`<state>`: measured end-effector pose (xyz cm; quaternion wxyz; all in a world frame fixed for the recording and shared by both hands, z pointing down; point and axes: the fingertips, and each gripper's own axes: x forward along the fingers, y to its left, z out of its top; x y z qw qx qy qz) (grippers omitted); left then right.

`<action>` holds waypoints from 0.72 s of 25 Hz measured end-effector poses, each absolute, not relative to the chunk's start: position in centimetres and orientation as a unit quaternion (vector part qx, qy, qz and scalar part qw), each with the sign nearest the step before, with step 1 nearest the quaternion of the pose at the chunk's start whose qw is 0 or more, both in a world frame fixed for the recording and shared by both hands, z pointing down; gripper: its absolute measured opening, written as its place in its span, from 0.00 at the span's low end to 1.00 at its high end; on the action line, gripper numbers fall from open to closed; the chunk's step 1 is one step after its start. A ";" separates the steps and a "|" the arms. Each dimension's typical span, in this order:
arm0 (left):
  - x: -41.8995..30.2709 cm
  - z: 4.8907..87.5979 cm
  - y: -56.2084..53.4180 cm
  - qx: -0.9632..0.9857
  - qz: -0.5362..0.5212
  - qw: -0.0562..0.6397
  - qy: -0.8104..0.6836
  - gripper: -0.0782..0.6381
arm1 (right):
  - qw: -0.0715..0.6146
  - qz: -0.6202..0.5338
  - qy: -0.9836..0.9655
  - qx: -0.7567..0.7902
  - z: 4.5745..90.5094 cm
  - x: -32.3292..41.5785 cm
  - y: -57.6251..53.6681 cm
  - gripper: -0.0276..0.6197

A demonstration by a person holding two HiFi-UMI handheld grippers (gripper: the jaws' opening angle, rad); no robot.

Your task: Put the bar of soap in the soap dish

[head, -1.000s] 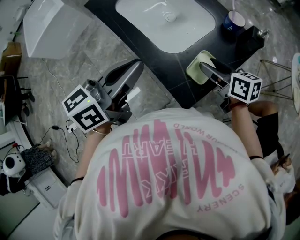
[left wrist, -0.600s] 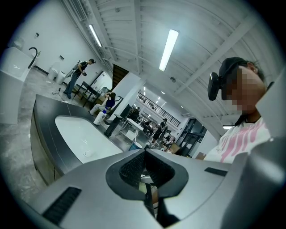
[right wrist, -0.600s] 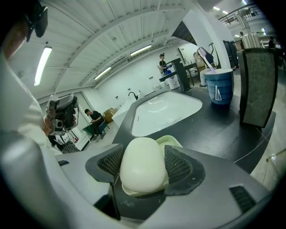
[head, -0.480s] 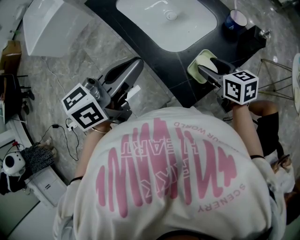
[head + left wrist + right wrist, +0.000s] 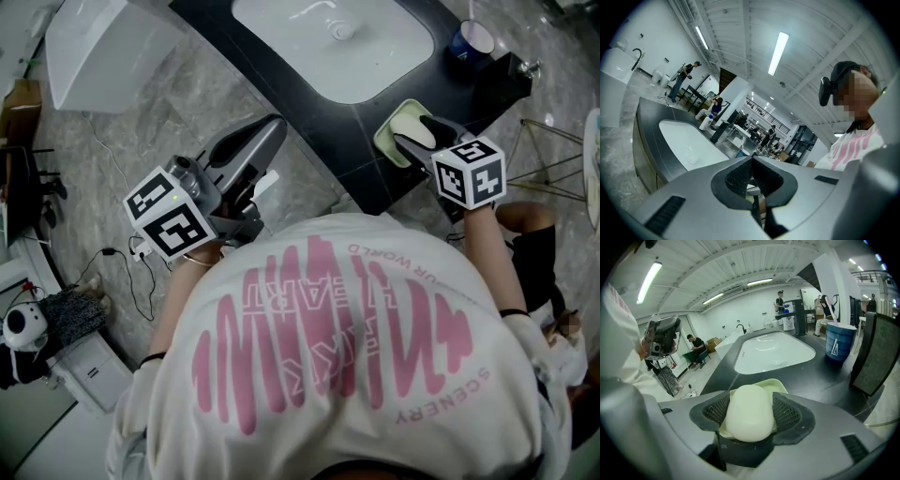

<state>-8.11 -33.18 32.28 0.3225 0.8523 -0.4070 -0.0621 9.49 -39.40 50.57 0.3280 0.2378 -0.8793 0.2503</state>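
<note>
— What is in our right gripper [image 5: 750, 414]?
— Its jaws squeeze the bar of soap [image 5: 748, 404] from both sides. We hold it just over the green soap dish [image 5: 775, 386], near the sink [image 5: 771, 355].
— And our left gripper [image 5: 751, 176]?
— Its jaws are pressed together, holding nothing.
— What changed?
— Our right gripper slid further over the dish.

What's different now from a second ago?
The right gripper, shut on the bar of soap, shifted a little leftward in the head view, carrying the soap further over the soap dish. Nothing was let go. The left gripper stayed where it was.
</note>
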 end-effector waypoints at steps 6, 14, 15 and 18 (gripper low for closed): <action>-8.0 32.3 -33.4 0.853 -0.065 0.324 -0.404 0.12 | 0.341 0.229 -0.881 0.235 50.8 9.2 -39.6 0.50; -8.6 32.4 -33.3 0.849 -0.066 0.327 -0.409 0.12 | 0.374 0.177 -0.882 0.228 50.9 8.8 -39.5 0.50; -8.6 32.4 -33.3 0.849 -0.067 0.326 -0.410 0.12 | 0.376 0.173 -0.882 0.227 50.9 8.7 -39.5 0.50; -8.7 32.3 -33.4 0.849 -0.067 0.325 -0.411 0.12 | 0.381 0.165 -0.881 0.225 51.0 8.7 -39.5 0.50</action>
